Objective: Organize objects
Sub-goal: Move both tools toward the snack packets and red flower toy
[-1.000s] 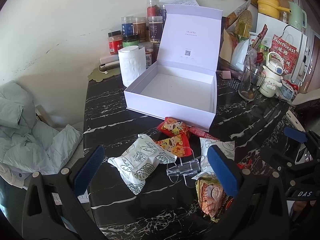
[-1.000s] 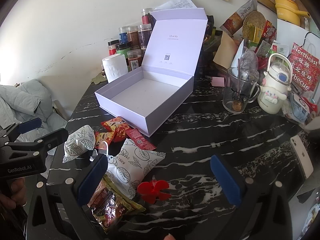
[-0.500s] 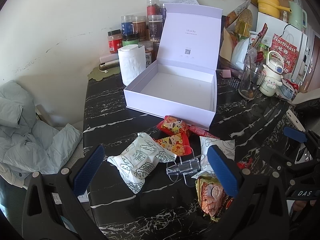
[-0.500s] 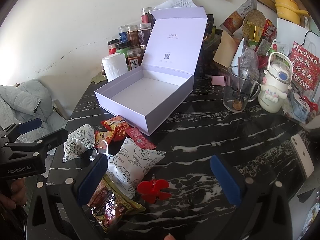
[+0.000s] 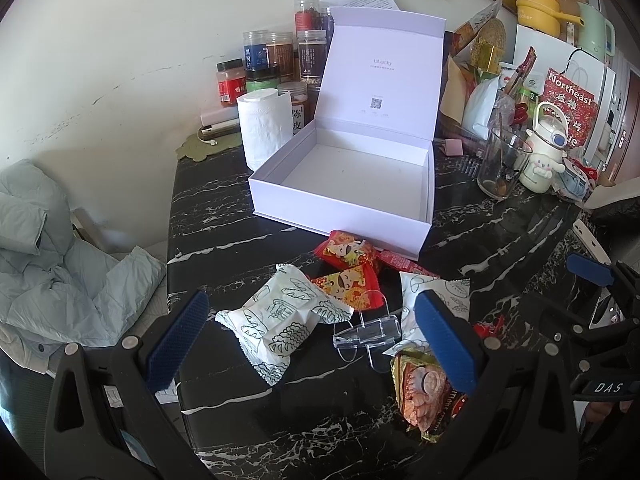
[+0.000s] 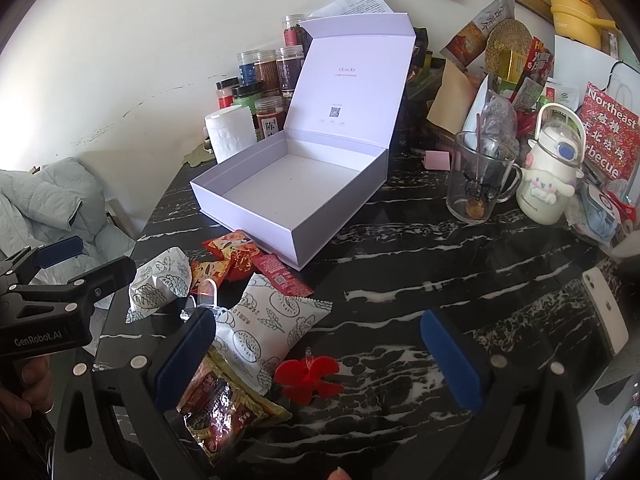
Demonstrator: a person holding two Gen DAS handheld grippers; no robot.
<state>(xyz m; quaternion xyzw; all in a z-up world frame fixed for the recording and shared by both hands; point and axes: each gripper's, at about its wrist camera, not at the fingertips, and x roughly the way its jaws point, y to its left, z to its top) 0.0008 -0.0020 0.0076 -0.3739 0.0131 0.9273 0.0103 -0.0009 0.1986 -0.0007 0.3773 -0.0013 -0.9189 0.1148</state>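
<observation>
We hold our left tool (image 5: 310, 336) spread above a white printed snack packet (image 5: 280, 320) on the black marbled surface (image 5: 224, 240) — nothing gripped. At twelve o'clock the open white cardboard box (image 5: 352, 184) sits empty. Our right tool (image 6: 316, 356) is spread too, over a red plastic clip (image 6: 308, 374).

Both wrist views face the open box (image 5: 344, 184) — close, side-by-side.

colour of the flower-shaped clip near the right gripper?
Red clip, clearest in the right wrist view.
</observation>
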